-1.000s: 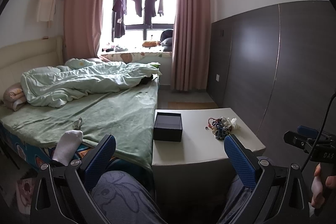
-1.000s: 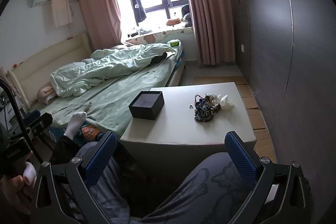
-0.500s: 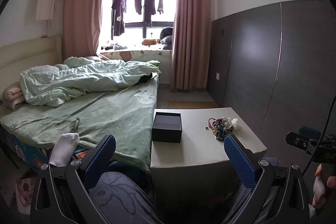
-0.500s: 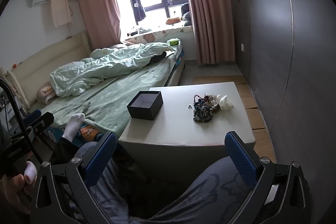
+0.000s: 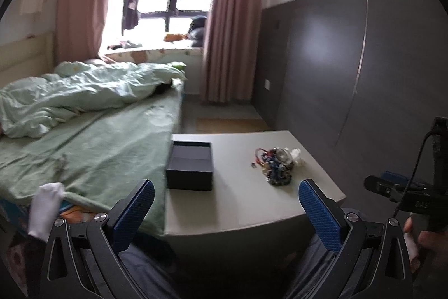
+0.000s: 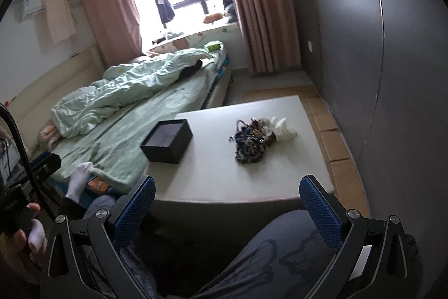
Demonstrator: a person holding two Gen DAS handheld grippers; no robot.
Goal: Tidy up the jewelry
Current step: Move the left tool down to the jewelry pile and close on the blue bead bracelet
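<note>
A: Bedroom setting: bed (image 5: 92, 147) off to the left of both tongs, pale bench (image 5: 243, 195) straight ahead, window with hung clothes behind.

B: Tongs state?

A: Left tongs (image 5: 226, 201) spread wide, nothing held. Right tongs (image 6: 227, 196) likewise wide apart and empty. Both are held short of the bench's near edge, over the lap.

B: Task items?

A: Jewelry pile (image 5: 274, 166), a tangled heap, is seen ahead and toward the right finger of the left tongs. In the right view the jewelry pile (image 6: 252, 143) sits nearly centred between the fingers, well beyond them. Black box (image 5: 191, 166), lid off, is ahead toward the left finger, apart from the pile.

B: Step?

A: Judged as approach; nothing sorted yet. Next move calls for one tongs to be brought forward and down over the pile, and a single strand to be pinched off. Tangle risk is expected.

B: View differences?

A: Box interior (image 6: 168, 135) is shown pale and apparently bare only in the right view. White crumpled item (image 6: 284, 128), touching the pile's far side, is clearer there too. Left view is blurred.
</note>
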